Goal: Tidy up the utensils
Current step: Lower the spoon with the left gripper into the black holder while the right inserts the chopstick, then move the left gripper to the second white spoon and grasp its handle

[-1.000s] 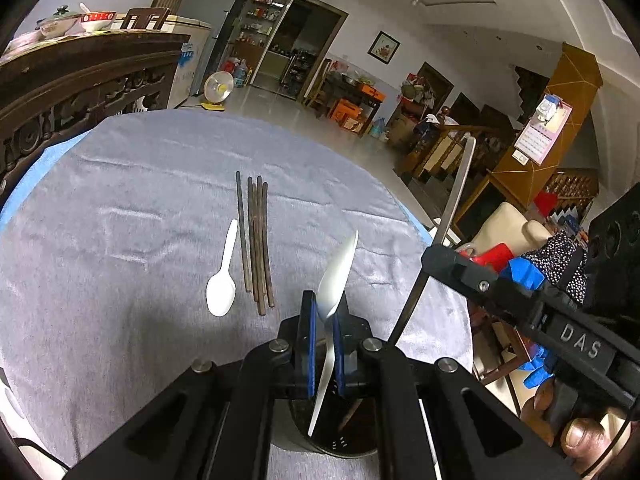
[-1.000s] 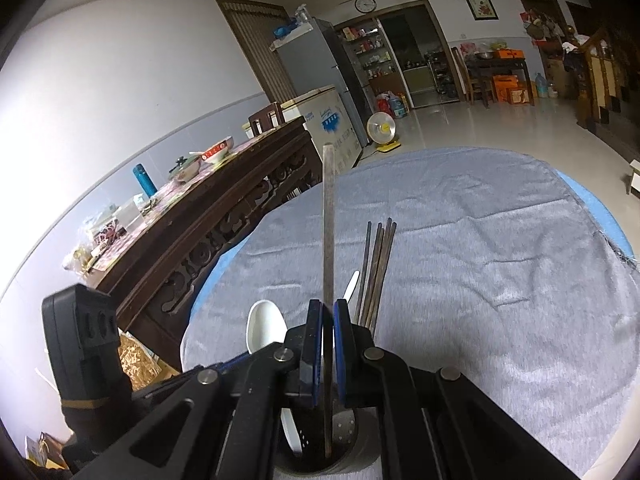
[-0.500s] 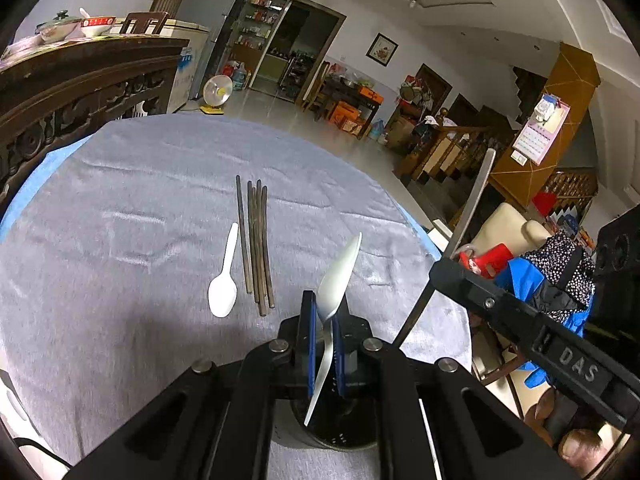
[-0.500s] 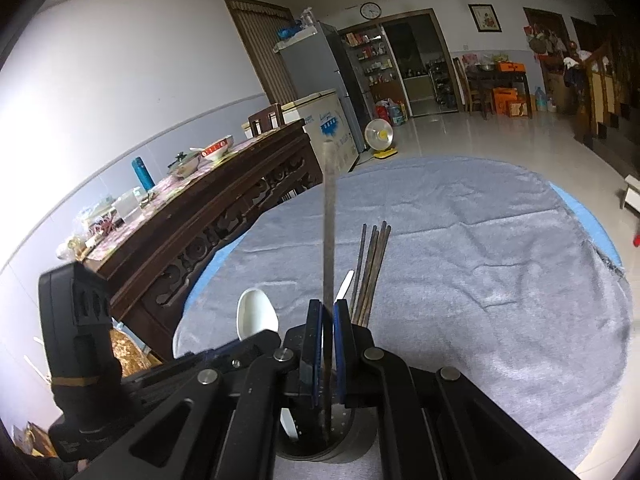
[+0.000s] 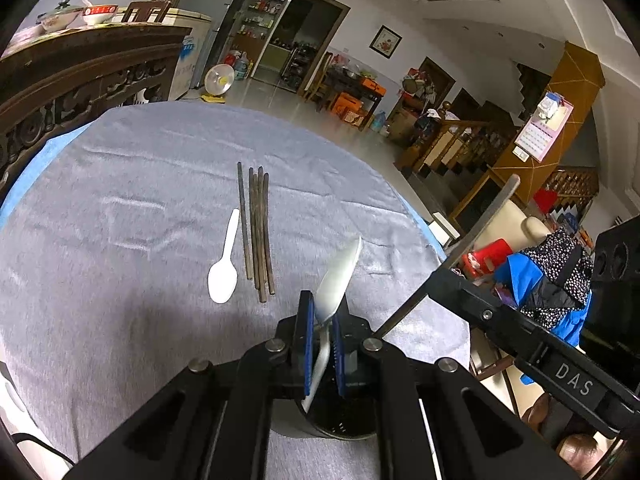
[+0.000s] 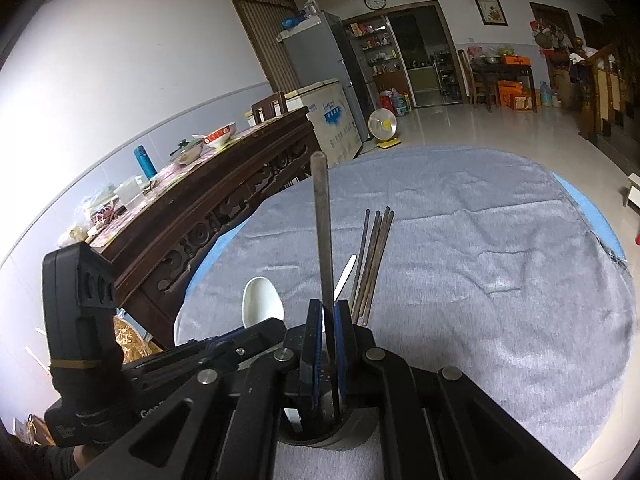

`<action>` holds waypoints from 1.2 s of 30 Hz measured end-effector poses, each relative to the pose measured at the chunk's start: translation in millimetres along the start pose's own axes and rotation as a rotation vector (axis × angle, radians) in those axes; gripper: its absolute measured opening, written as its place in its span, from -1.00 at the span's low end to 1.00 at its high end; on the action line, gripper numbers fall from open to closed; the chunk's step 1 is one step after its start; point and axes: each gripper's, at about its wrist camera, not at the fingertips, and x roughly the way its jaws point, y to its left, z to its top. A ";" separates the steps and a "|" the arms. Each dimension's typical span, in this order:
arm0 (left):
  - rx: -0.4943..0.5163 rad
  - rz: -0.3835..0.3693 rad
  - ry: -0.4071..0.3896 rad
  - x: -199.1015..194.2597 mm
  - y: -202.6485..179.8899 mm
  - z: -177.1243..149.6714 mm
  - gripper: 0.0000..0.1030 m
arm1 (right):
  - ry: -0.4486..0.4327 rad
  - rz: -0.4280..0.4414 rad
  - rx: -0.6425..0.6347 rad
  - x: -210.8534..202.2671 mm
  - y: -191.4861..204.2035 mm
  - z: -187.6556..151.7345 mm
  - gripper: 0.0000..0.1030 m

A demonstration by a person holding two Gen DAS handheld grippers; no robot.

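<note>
A: What fills the view?
B: A round desk under a grey cloth point(image 5: 120, 208); near its front edge, a dark cylindrical metal holder point(image 5: 340, 420) beneath both tools.

A: And the tools?
B: The left gripper point(image 5: 320, 344) has its jaws clamped on a white plastic spoon point(image 5: 338, 276), bowl tilted up, handle reaching into the holder; the right gripper point(image 6: 329, 344) has its jaws clamped on a long grey metal chopstick point(image 6: 322, 224), upright, lower end inside the holder.

A: What lies loose?
B: Four dark wooden chopsticks point(image 5: 256, 232) side by side on the cloth; just beside them, a small white plastic spoon point(image 5: 224, 272).
</note>
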 end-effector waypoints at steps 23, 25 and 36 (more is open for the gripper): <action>-0.164 0.052 -0.079 -34.5 47.8 29.5 0.07 | -0.201 0.012 0.215 -81.4 -64.5 11.5 0.23; -0.193 0.076 -0.054 -29.1 61.1 29.0 0.08 | -0.153 0.007 0.295 -69.2 -88.5 6.4 0.23; -0.177 0.188 0.267 50.8 93.7 47.1 0.09 | 0.107 -0.057 0.413 -1.6 -150.0 -26.5 0.23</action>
